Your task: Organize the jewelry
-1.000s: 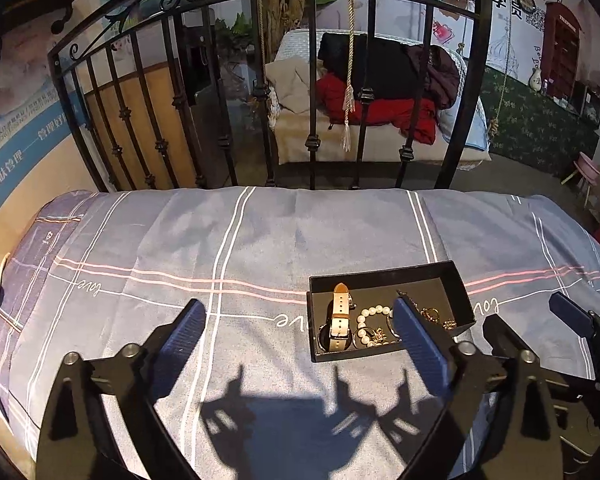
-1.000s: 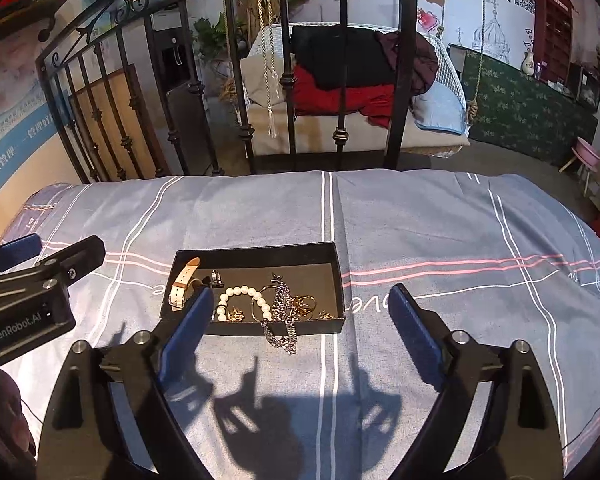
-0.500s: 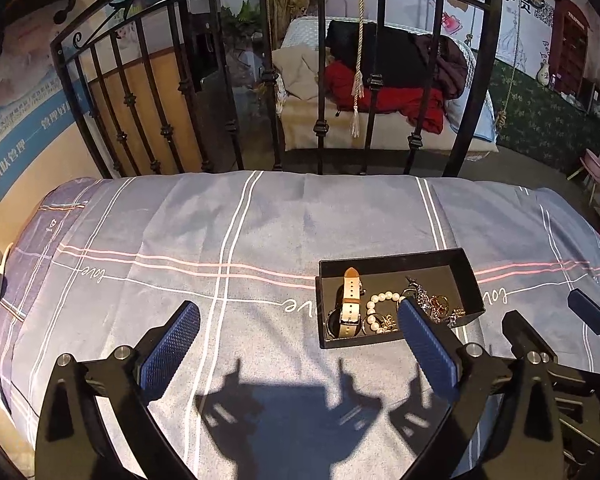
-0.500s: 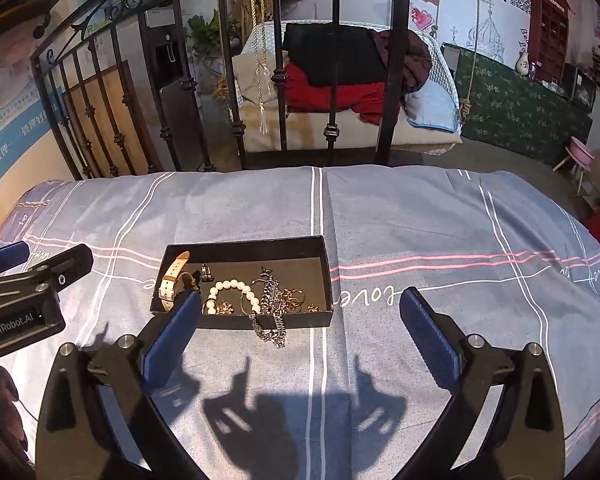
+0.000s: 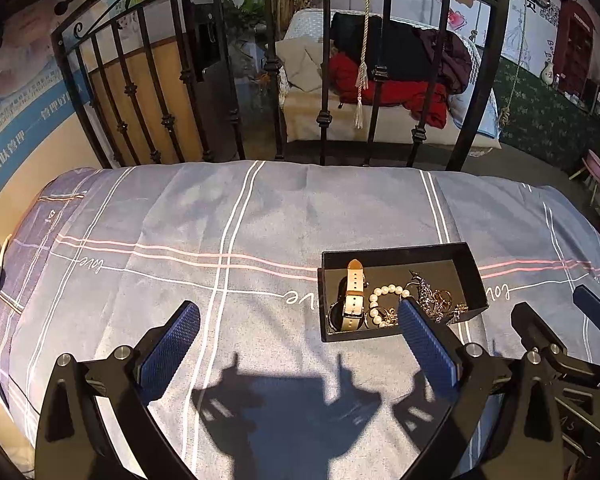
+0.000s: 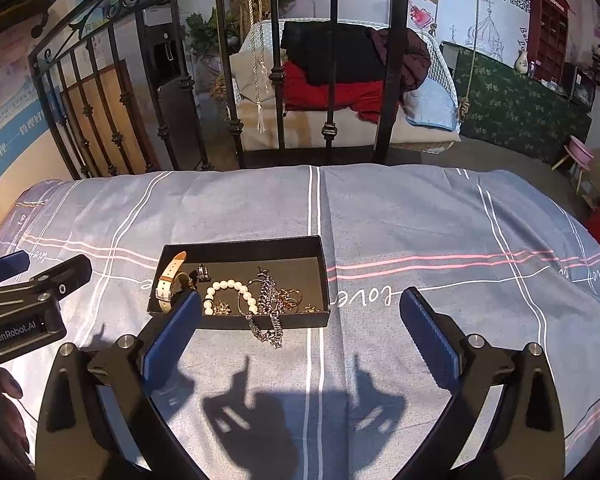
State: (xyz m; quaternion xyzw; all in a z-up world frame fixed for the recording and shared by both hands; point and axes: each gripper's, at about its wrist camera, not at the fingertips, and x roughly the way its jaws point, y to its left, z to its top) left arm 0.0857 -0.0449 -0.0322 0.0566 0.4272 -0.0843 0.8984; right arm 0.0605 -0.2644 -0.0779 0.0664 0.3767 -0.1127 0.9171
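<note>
A black jewelry box (image 5: 470,266) (image 6: 240,246) lies on the grey bed. Inside are a tan-strap watch (image 5: 353,294) (image 6: 170,278), a white pearl bracelet (image 5: 380,300) (image 6: 224,286) and tangled gold and silver chains (image 5: 436,300) (image 6: 278,298). One silver chain (image 6: 270,330) hangs over the box's front wall onto the sheet. My left gripper (image 5: 298,320) is open and empty, above the bed left of the box. My right gripper (image 6: 300,306) is open and empty, just in front of the box.
The grey sheet (image 6: 420,220) with white and pink lines covers the bed. A black iron bed frame (image 5: 320,80) stands at the far edge. Beyond it are a swing seat with red and black clothes (image 6: 332,76) and a pink stool (image 6: 578,150).
Both grippers have risen and drawn back a little, so the box sits lower and farther in view. Both stay open. The jewelry has not moved.
</note>
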